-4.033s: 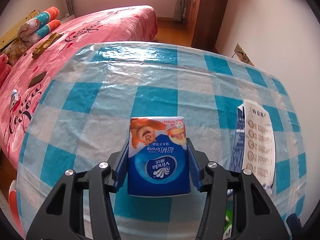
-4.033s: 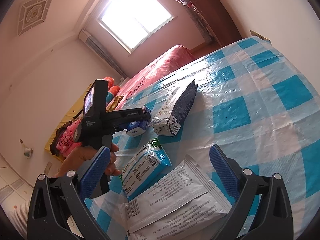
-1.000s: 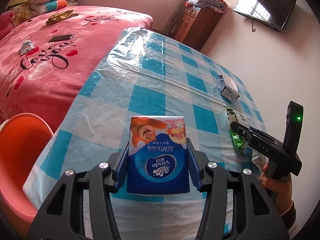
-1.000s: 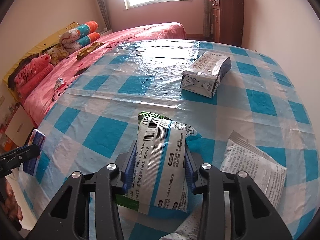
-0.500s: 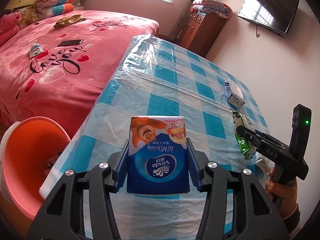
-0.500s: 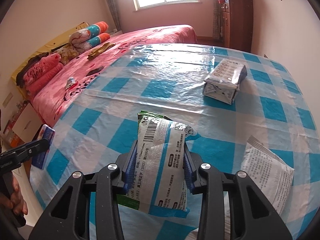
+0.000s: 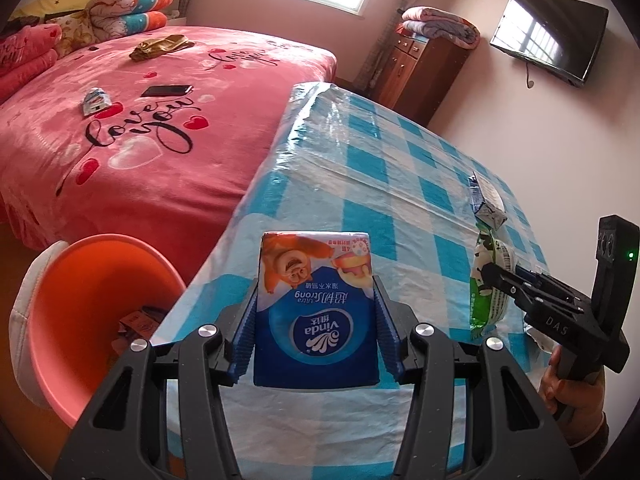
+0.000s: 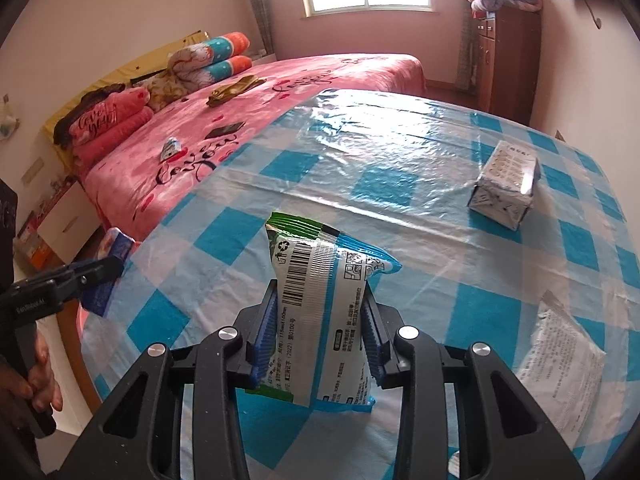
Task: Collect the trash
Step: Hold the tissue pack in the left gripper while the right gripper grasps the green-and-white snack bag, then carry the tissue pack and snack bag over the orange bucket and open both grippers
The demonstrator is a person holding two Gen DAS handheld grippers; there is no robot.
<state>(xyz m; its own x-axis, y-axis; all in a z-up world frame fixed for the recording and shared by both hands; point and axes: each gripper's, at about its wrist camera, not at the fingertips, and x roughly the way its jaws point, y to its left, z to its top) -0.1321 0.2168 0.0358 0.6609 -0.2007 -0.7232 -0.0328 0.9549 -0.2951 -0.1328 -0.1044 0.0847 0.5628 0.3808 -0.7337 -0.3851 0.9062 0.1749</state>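
The left gripper (image 7: 316,328) clamps a soft, light Vinda tissue pack (image 7: 316,312) by its sides, the orange bin (image 7: 80,320) at nine o'clock. The right gripper (image 8: 316,336) pinches a crinkly wipes packet (image 8: 320,312) (likely slippery). The bin's bottom is mostly hidden.

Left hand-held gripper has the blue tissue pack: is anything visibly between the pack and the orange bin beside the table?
Nothing visible. The tissue pack sits clamped in the left hand-held gripper near the table corner, and the orange bin stands open on the floor, lower left, holding only a few scraps.
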